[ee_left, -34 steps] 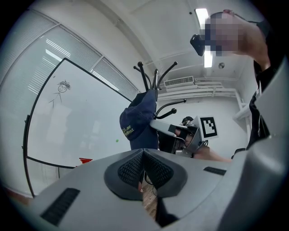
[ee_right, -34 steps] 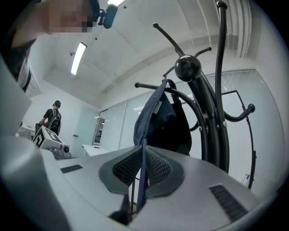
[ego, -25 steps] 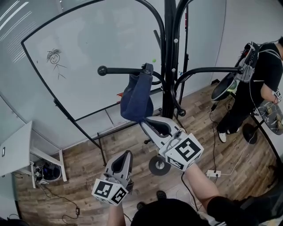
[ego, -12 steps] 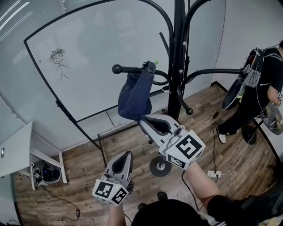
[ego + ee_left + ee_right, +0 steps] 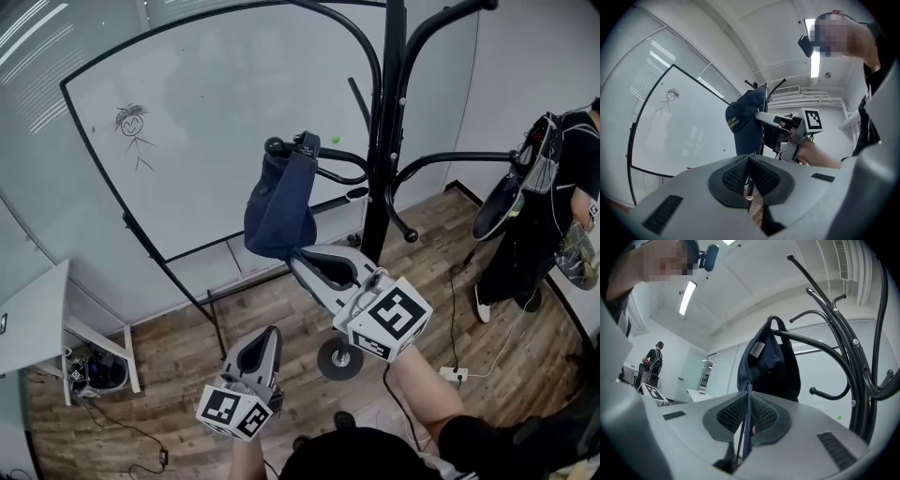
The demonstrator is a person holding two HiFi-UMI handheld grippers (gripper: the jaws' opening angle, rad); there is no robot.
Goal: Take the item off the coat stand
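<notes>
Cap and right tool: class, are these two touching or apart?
Touching. In the right gripper view the right tool is shut on the cap: its navy edge stands between the jaws.

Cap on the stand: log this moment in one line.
cap: hanging on coat stand arm, near its tip | right gripper: shut on cap brim | left gripper: shut, empty, held low
</notes>
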